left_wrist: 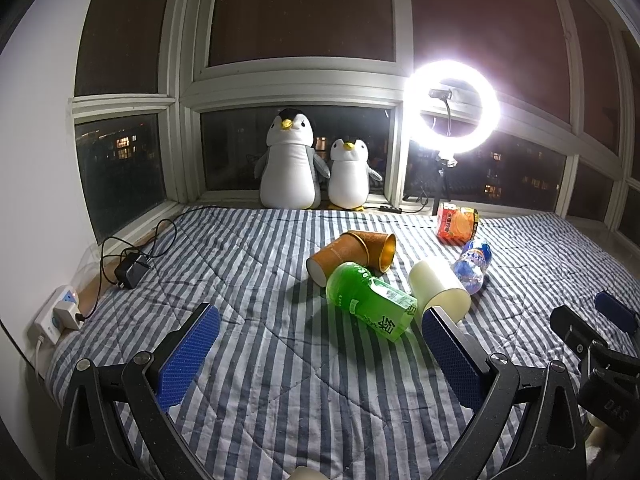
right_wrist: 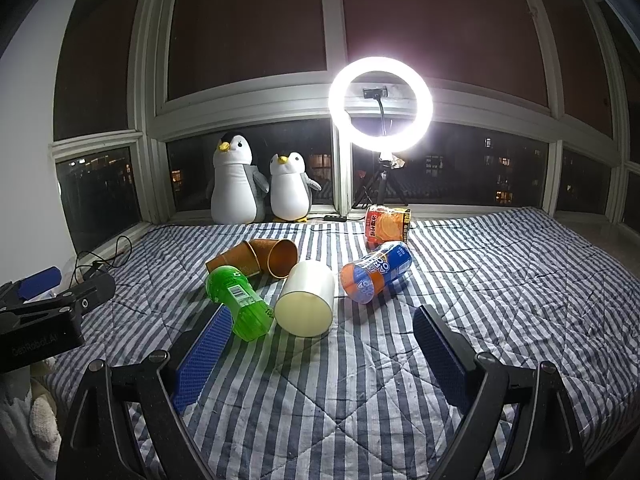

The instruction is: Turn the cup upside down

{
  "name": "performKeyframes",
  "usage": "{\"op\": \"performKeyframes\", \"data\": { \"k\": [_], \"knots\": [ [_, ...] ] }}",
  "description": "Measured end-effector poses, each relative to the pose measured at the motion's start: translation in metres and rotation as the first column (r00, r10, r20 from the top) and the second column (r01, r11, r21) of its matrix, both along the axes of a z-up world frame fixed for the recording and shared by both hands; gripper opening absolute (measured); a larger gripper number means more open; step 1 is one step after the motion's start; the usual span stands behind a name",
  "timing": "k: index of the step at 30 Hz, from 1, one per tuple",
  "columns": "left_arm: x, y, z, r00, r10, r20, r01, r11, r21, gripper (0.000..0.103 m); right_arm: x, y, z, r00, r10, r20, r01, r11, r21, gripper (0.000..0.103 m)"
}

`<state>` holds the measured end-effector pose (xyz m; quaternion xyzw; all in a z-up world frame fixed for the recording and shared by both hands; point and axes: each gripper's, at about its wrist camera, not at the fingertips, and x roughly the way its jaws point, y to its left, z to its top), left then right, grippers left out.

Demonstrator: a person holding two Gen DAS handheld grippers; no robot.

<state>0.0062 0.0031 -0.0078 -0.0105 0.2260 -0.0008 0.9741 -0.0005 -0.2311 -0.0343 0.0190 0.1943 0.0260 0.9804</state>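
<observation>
A cream cup (right_wrist: 306, 300) lies on its side on the striped bed, mouth toward me; it also shows in the left wrist view (left_wrist: 438, 290). Two brown paper cups (right_wrist: 260, 258) lie on their sides behind it, one tucked against the other, also seen in the left wrist view (left_wrist: 352, 254). My right gripper (right_wrist: 322, 334) is open and empty, just in front of the cream cup. My left gripper (left_wrist: 320, 330) is open and empty, in front of the green bottle. The right gripper (left_wrist: 592, 328) shows at the right edge of the left wrist view.
A green bottle (right_wrist: 240, 304) lies left of the cream cup, an orange-and-blue bottle (right_wrist: 376, 272) right of it. An orange snack pack (right_wrist: 387, 226) stands behind. Two plush penguins (right_wrist: 256, 180) and a ring light (right_wrist: 380, 98) stand by the window. A charger and power strip (left_wrist: 60, 312) lie left.
</observation>
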Motion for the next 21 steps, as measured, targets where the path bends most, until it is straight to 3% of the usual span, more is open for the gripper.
{"op": "performKeyframes", "data": {
  "k": [21],
  "knots": [
    [0.0039,-0.0004,-0.0018,1.0,0.0,-0.016,0.0,1.0,-0.002,0.102,0.0067,-0.0002,-0.0034,1.0,0.001,-0.012,-0.001,1.0,-0.003,0.09]
  ]
}}
